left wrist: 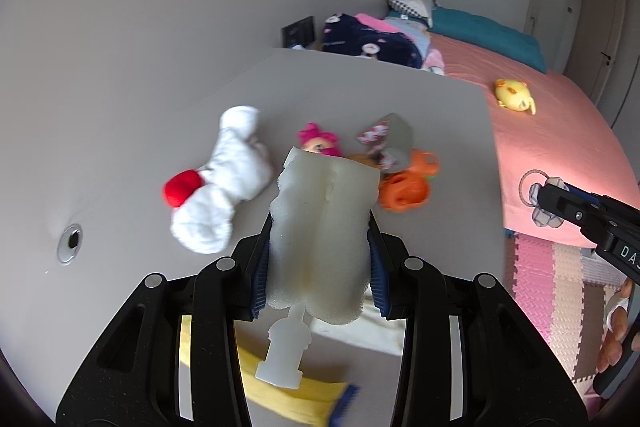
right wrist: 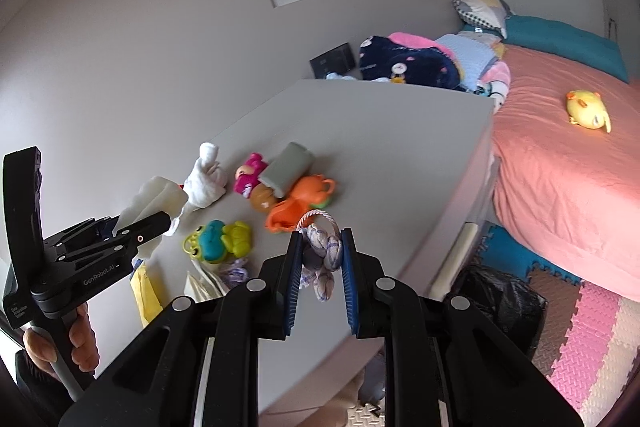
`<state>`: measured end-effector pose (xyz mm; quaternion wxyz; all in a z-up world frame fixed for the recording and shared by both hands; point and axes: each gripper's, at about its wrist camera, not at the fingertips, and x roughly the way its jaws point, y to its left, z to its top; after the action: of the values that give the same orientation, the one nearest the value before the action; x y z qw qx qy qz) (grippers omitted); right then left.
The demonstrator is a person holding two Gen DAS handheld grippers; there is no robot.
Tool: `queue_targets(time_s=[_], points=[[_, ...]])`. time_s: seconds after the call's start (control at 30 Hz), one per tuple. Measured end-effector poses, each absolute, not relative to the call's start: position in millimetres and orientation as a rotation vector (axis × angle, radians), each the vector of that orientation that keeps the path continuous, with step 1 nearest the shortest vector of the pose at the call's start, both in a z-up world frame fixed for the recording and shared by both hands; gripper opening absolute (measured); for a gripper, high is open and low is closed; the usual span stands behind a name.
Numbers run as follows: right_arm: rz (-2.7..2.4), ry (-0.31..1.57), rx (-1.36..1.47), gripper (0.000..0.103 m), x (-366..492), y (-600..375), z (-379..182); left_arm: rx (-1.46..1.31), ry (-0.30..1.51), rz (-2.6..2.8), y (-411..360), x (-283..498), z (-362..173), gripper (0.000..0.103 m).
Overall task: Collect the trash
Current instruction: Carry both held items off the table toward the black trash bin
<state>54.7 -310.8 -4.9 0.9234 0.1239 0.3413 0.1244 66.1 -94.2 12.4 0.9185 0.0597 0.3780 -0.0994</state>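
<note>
My left gripper is shut on a white foam sponge with a white plastic stem, held above the grey table. It also shows in the right wrist view at the left, sponge in its jaws. My right gripper is shut on a knotted white-and-blue rope, held above the table's near edge. The right gripper's tip shows in the left wrist view at the right.
On the table lie a white plush with a red part, a pink doll, a grey roll, an orange toy, a green frog toy and yellow cloth. A black trash bag stands beside the table. A pink bed lies right.
</note>
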Motion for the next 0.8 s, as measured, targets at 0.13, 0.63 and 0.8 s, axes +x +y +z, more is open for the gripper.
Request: queue_targets(time_s=[0.13, 0.63, 0.8], points=[[0.23, 0.694, 0.267, 0.021, 46.8, -330.5, -4.7, 0.133, 0.777, -0.243, -118.9, 66.9, 12.4, 0.039], [0.044, 0.671, 0.354, 0.021, 22.7, -431.7, -7.3, 0.2, 0.782, -0.455, -248.1, 75.0, 9.3, 0.04], [-0.034, 0.669, 0.378, 0.021, 12.5, -466.5, -10.1, 0.227, 0.801, -0.528, -290.2, 78.1, 2.1, 0.04]])
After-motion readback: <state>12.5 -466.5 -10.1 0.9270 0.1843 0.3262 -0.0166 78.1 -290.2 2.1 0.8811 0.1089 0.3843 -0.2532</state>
